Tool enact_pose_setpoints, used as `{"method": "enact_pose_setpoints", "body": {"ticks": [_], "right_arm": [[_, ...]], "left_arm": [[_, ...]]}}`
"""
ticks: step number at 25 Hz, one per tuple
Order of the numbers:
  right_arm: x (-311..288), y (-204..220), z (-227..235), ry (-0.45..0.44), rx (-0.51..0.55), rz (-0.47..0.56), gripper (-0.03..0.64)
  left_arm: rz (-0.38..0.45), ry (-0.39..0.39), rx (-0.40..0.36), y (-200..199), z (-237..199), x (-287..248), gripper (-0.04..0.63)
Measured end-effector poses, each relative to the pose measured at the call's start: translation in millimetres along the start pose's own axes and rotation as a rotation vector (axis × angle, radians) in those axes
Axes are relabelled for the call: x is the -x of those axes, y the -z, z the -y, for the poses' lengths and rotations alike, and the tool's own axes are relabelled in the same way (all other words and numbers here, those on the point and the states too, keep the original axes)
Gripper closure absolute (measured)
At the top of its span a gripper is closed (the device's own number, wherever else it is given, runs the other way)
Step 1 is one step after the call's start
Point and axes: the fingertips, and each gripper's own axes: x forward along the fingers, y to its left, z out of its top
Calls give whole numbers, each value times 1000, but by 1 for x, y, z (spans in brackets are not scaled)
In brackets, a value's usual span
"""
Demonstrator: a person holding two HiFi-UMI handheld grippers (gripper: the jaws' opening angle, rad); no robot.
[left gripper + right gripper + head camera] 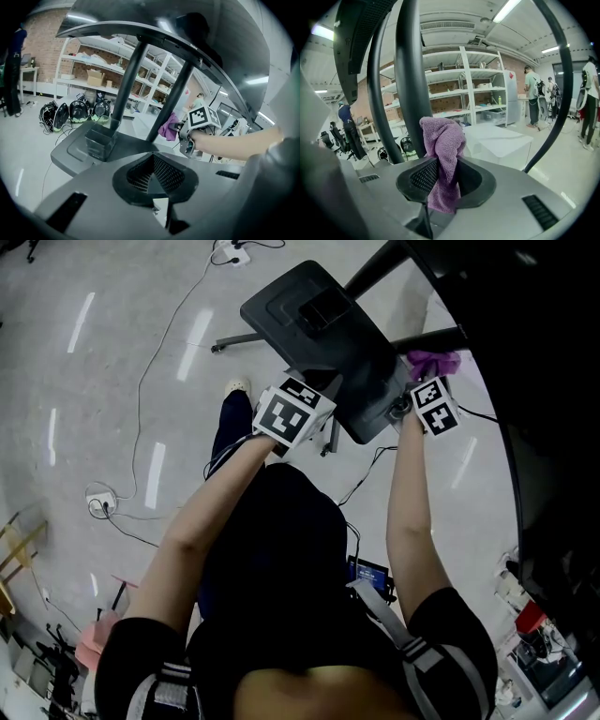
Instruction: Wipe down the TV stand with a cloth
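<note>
The black TV stand has a flat base [314, 310] [77, 150] and two slanted posts [127, 77] [411, 79], with the dark screen [164, 28] overhead. My right gripper [424, 382] [440, 185] is shut on a purple cloth [433, 361] [443, 154], which it holds up close beside a post. From the left gripper view that gripper [187, 140] and the cloth [167, 126] show at the base's far side. My left gripper [319, 418] [152, 180] hovers at the near edge of the base, jaws shut with nothing between them.
Cables and a power strip [98, 503] lie on the grey floor. White shelving [101, 70] and dark bags [70, 112] stand behind the stand. There is a white table [499, 140] nearby, and people [532, 93] stand at the far right.
</note>
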Motion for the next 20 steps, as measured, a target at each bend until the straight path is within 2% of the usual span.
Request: {"method": "enact_pose_setpoints", "body": {"ticks": [20], "right_arm": [[-41, 57, 15, 5, -14, -112, 505]], "left_arm": [[-17, -17, 48, 16, -18, -27, 589]]}}
